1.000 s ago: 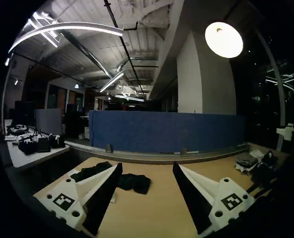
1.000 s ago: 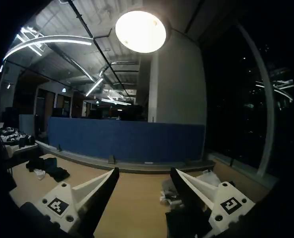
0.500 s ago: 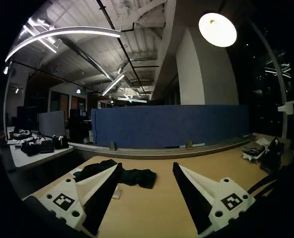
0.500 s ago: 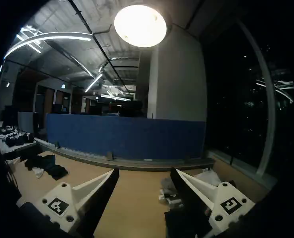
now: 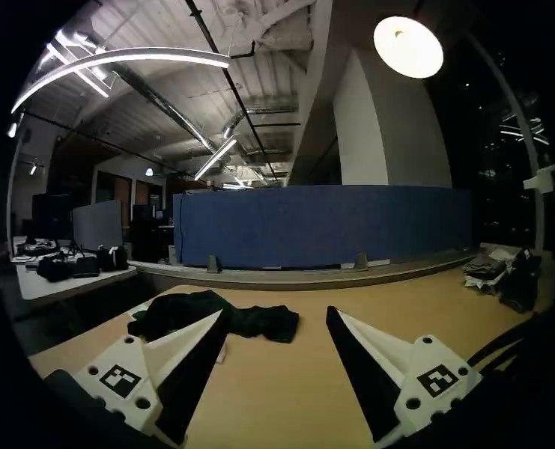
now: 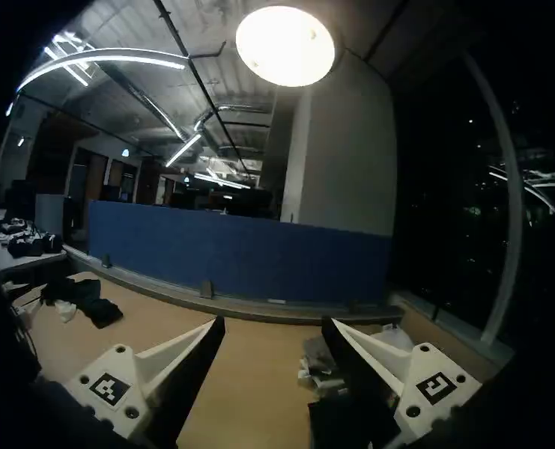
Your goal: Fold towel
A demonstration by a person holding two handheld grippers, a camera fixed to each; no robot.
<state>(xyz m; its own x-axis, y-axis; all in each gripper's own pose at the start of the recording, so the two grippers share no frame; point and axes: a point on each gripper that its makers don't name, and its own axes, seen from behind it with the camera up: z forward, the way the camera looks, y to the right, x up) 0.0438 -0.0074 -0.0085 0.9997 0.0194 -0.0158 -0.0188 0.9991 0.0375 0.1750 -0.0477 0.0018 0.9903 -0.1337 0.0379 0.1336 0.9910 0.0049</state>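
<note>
Towel (image 5: pixel 225 318): dark, near-black with a greenish tint, unfolded, crumpled in a loose heap. It lies flat on the light wooden table (image 5: pixel 292 396), toward the far left corner. In the left gripper view it sprawls sideways, with a bigger bunched lump at its left end and a lower, narrower tail running right. It is wrinkled all over, with no straight edge or fold visible. The near edge is partly hidden behind the left finger (image 5: pixel 195 359) of the left gripper (image 5: pixel 277 310); cannot tell if they touch. In the right gripper view the towel (image 6: pixel 82 298) sits well away at the table's left side, a rumpled dark heap.
</note>
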